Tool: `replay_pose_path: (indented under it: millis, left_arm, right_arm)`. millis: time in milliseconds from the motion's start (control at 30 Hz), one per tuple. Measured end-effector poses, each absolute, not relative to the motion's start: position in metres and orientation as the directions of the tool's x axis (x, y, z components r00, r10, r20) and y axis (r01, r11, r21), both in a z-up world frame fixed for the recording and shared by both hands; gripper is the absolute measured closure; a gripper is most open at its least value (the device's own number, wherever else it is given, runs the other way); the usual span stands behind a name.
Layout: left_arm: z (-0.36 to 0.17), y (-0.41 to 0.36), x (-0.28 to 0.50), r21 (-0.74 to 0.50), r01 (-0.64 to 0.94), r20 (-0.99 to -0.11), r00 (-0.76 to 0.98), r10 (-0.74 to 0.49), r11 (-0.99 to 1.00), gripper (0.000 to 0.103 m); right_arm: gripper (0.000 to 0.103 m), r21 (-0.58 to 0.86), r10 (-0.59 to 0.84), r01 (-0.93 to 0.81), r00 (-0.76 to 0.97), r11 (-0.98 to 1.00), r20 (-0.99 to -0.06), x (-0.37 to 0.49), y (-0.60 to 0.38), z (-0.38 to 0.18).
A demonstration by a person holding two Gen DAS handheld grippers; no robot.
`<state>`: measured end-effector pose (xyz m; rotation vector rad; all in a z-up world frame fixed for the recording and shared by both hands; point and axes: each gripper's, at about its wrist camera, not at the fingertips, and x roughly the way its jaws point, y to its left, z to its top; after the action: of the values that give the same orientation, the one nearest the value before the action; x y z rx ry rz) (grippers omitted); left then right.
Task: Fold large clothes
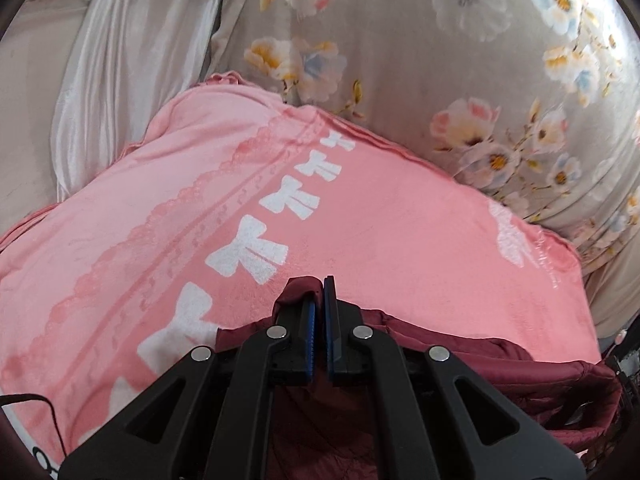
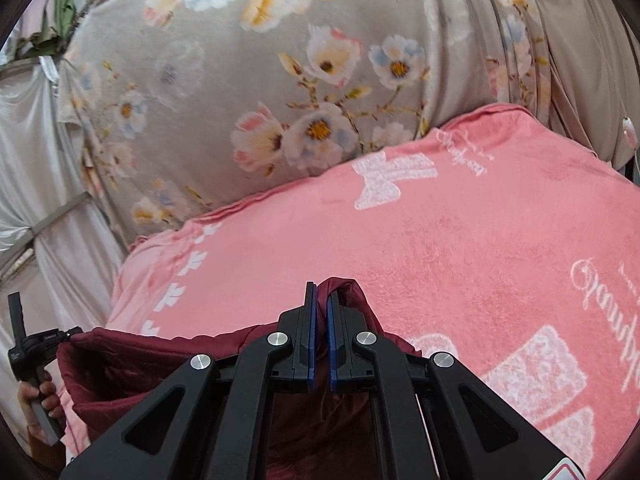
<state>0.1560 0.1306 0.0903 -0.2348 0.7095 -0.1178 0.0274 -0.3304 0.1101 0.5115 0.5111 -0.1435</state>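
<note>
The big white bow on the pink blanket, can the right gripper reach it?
Probably not right now. The right gripper is shut on the dark red garment, so its fingers are busy. Nothing lies over the big white bow, though; bare pink blanket leads there.

Each wrist camera looks forward and down along its own fingers from close above the pink blanket, both sharing it and the floral quilt behind.

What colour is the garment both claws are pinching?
Dark maroon garment, quilted-looking; shows best in the right wrist view.
</note>
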Motion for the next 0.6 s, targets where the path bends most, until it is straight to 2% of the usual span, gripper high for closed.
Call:
replay_pose_path:
  millis: [367,533,600]
  left_arm:
    - [0.006,0.109,0.226,-0.169,-0.017,-0.755,0.646,-0.118,0.986,0.100]
    - [-0.011,0.103,0.237,-0.147,-0.021,-0.770,0.630,-0.101,0.989,0.098]
    - [-0.014,0.105,0.241,-0.168,-0.020,-0.774,0.622,-0.119,0.986,0.097]
  right_arm:
    - [0.099,0.404,-0.002,0.330,0.776,0.853,-0.630,0.094,-0.336,0.049]
    - [0.099,0.409,0.020,0.331,0.756,0.850,-0.654,0.104,-0.337,0.037]
    - [0.094,0.442,0.031,0.327,0.773,0.835,-0.633,0.100,-0.341,0.041]
